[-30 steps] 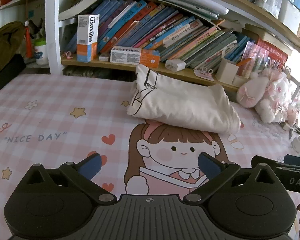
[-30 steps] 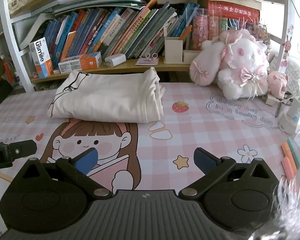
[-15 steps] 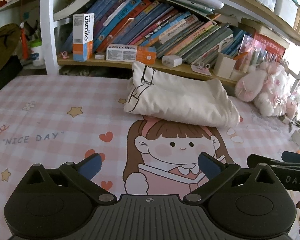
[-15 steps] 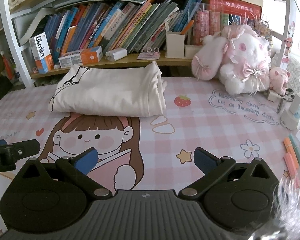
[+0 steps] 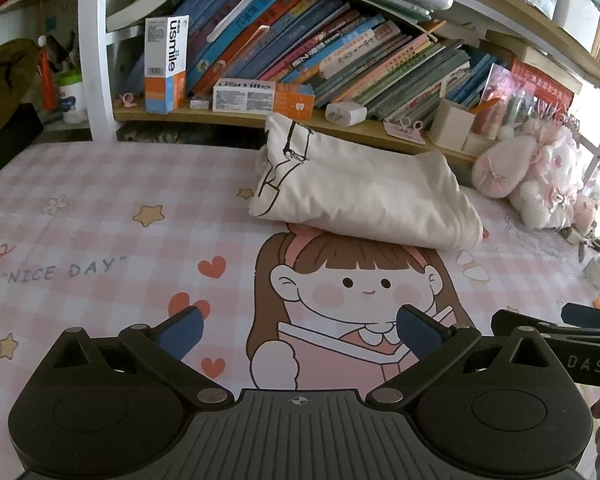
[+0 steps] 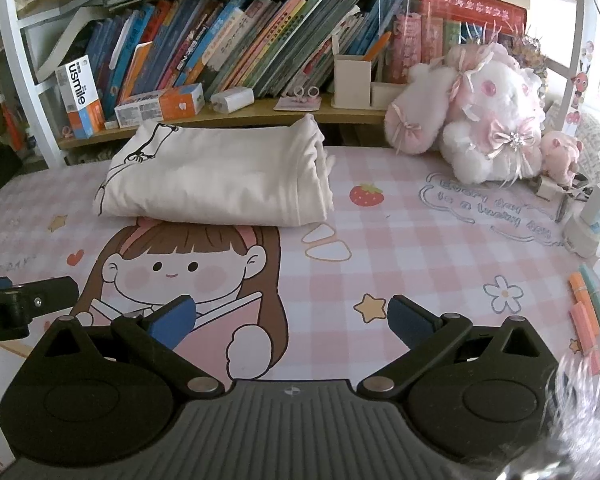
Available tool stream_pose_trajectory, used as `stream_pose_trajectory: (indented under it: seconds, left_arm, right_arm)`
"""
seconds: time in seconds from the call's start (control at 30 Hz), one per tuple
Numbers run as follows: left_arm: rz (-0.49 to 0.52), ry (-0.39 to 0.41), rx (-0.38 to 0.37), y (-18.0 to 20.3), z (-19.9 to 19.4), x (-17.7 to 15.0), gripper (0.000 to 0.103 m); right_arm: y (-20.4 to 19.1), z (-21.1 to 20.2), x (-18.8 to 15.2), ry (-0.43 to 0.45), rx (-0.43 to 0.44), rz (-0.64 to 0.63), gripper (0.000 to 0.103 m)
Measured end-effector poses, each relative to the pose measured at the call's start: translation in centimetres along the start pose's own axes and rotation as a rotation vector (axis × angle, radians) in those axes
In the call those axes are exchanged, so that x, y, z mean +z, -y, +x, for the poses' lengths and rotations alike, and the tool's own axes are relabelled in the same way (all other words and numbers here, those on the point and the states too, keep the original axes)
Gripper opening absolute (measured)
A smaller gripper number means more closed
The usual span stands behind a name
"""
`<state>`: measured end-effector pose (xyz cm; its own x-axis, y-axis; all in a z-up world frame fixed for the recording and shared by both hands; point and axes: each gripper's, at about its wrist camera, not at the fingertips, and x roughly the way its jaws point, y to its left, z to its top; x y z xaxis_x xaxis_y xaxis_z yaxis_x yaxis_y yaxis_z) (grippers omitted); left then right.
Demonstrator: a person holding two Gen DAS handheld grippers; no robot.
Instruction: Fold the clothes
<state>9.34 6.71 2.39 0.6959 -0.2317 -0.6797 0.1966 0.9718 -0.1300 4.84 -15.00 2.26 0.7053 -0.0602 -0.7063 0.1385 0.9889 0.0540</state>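
A cream garment (image 5: 364, 192) with a black line drawing lies folded into a thick rectangle at the back of the pink checked mat (image 5: 100, 216), just below the bookshelf. The right wrist view shows the same folded garment (image 6: 216, 176), its layered edges facing right. My left gripper (image 5: 298, 330) is open and holds nothing, well in front of the garment over the cartoon girl print. My right gripper (image 6: 290, 320) is also open with nothing between its blue pads, equally far back from the garment. Each gripper's tip shows at the other view's edge.
A low shelf (image 5: 340, 120) of books and boxes runs behind the mat. Pink plush toys (image 6: 484, 128) sit at the back right. A charger and cable (image 6: 588, 216) and several markers (image 6: 588, 308) lie at the right edge. A dark bag (image 5: 4, 80) is at far left.
Both grippers have drawn back from the folded garment, which now sits farther away in both views. Their jaws stayed open. The garment itself has not moved.
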Motion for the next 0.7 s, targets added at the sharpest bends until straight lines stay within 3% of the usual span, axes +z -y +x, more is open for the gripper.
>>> stream_pose_trajectory:
  seconds: [0.57, 0.7]
  left_arm:
    - [-0.044, -0.015, 0.000, -0.54, 0.48, 0.01, 0.103]
    - [-0.011, -0.017, 0.022, -0.26, 0.64, -0.19, 0.103]
  right_arm:
    - [-0.11, 0.67, -0.25, -0.009, 0.000, -0.006, 0.103]
    - [0.03, 0.87, -0.34, -0.013, -0.001, 0.003, 0.103]
